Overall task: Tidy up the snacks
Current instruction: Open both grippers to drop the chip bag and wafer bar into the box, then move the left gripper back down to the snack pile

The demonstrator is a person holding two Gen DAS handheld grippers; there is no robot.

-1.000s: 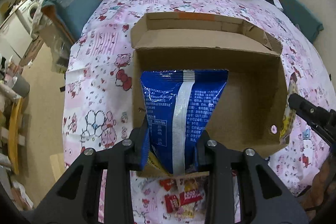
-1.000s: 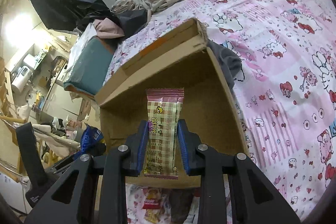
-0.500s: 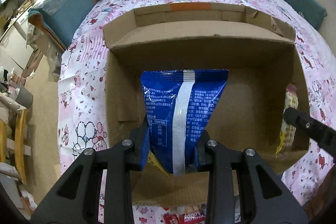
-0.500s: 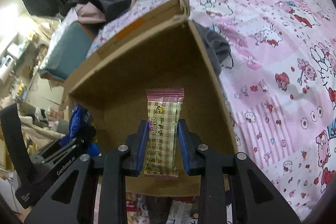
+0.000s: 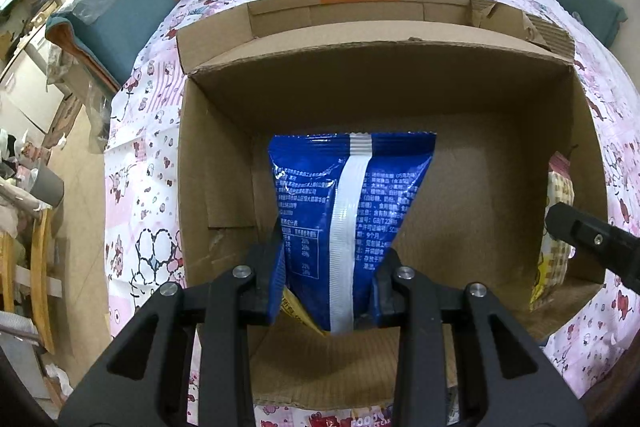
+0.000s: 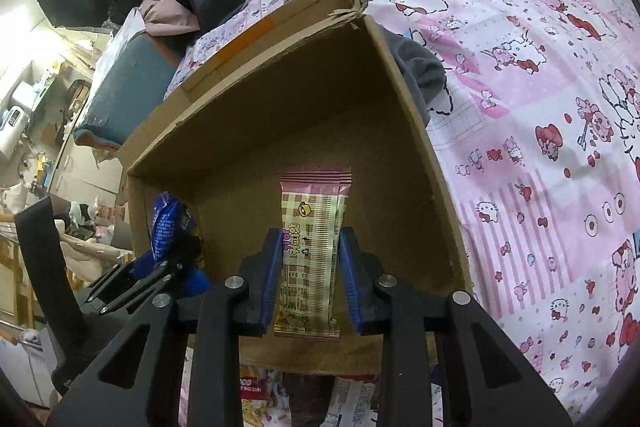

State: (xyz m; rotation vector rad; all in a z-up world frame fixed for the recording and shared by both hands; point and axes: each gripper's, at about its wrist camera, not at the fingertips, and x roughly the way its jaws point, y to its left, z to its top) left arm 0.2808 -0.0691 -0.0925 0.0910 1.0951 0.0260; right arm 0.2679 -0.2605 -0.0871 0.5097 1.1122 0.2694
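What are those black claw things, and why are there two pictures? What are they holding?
A person holds a grabbing tool in each hand, and a small camera on each tool looks along its jaws. That gives two pictures. The left gripper squeezes a blue snack bag. The right gripper squeezes a pink checked snack bar. Both are held over an open cardboard box, which sits on a bed with a pink cartoon sheet. More snack packets lie on the sheet in front of the box.
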